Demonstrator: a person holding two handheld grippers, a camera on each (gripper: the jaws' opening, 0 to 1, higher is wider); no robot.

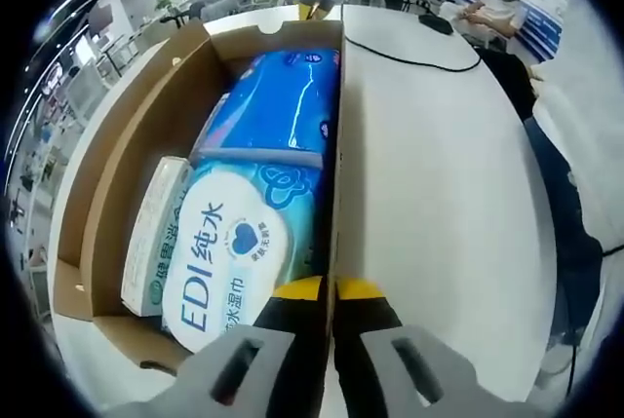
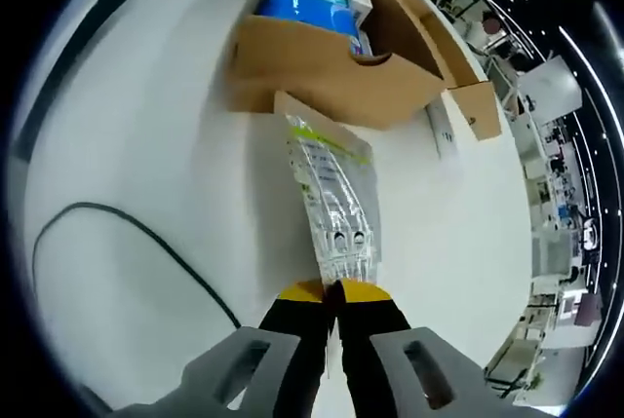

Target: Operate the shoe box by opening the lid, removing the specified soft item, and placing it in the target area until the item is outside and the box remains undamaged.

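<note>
Placing step, I'd judge: right gripper (image 2: pixel 334 289) clenched on clear plastic pouch (image 2: pixel 331 194), already out of the open shoe box (image 2: pixel 322 72) and lying on the white table (image 2: pixel 146 145) just beside its wall, while left gripper (image 1: pixel 330 288) pinches box wall; next: lay pouch flat, let go.

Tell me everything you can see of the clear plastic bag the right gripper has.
The clear crinkled plastic bag is a long, flat, see-through pouch with a yellow-green strip near its far end and small dark printed marks near its near end. It lies stretched out on the white table, outside the open brown cardboard shoe box, its far end touching or nearly touching the box wall. The right hand-held gripper is shut on its near edge. What it holds cannot be made out.
</note>
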